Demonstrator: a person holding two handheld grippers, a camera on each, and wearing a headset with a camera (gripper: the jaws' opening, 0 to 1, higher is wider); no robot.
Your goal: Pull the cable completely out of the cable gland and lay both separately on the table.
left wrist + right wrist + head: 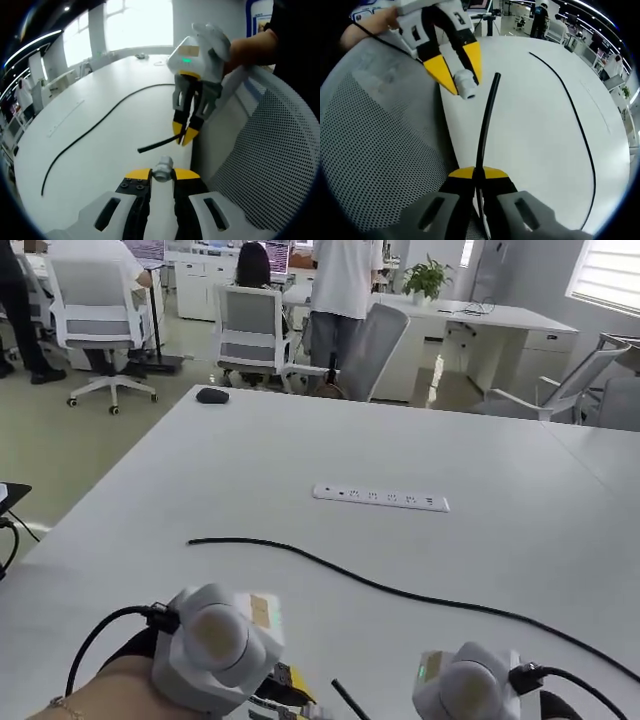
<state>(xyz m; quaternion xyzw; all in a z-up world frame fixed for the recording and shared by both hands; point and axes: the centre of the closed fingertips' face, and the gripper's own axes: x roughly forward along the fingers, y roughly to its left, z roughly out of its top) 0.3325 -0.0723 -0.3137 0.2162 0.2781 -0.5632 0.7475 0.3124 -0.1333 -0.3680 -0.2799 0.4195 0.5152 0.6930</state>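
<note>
- Left gripper view: your left tool (161, 174) is clamped on the gland (163, 167), near the edge of the surface (115, 150).
- Right gripper view: your right tool (476, 175) pinches the cable (487, 110) close to its end, which looks clear of the gland.
- Set them down well apart, the gland further onto the surface, and release each only once it rests.

The cable (484, 120) is black, the cable gland (163, 167) pale grey, the bench (300, 440) white. The left claw (162, 174) and right claw (476, 173) have yellow tips on black.
</note>
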